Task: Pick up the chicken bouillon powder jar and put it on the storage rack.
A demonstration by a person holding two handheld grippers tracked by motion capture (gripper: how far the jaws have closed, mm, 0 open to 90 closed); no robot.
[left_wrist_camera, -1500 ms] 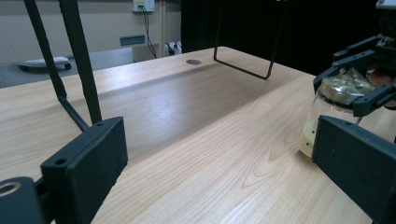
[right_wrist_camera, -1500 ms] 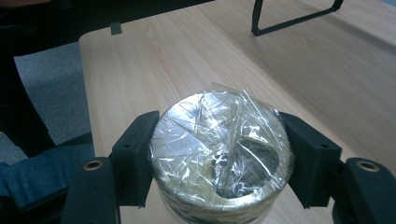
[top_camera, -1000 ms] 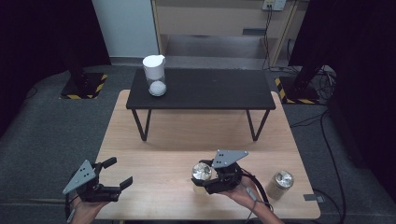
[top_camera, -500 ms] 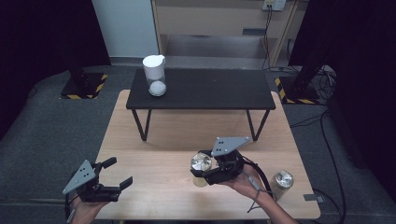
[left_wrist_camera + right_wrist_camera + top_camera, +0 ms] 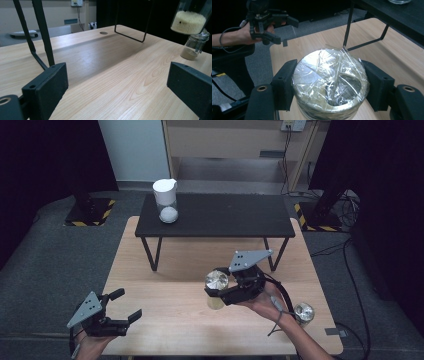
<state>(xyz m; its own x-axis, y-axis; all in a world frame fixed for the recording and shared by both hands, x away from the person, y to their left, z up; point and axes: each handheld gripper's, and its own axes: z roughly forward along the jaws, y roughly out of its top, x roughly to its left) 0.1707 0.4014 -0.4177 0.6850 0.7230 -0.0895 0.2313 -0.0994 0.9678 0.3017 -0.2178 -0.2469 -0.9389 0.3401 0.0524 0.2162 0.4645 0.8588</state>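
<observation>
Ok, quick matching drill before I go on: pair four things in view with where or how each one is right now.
1. right gripper
2. left gripper
3. white jug
4. second jar

a. on the black bench
b. open, with nothing between its jaws
c. standing at the wooden table's right edge
d. shut on the wrapped jar

Pairs: 1-d, 2-b, 3-a, 4-c

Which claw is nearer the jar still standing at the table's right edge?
Right. The right claw, shut on a wrapped jar, is lifted just left of that jar. The left claw is open at the table's far left corner.
</observation>
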